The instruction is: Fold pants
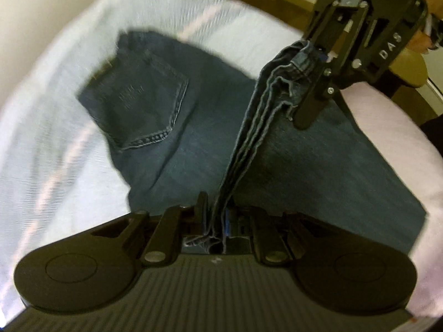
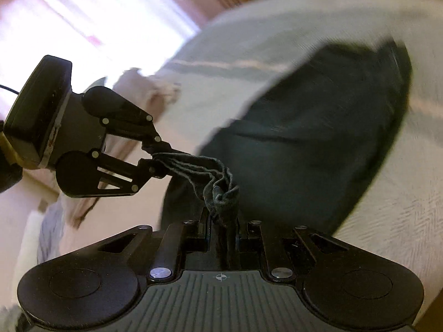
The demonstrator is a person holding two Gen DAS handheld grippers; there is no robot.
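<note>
The blue jeans (image 1: 210, 127) are lying on a pale blue bedspread (image 1: 49, 127), waist and back pocket (image 1: 144, 102) toward the far edge. The left gripper (image 1: 218, 221) is pinching one end of the stacked leg hems and the right gripper (image 1: 315, 55) the other, holding that edge stretched straight between them above the denim.
</note>
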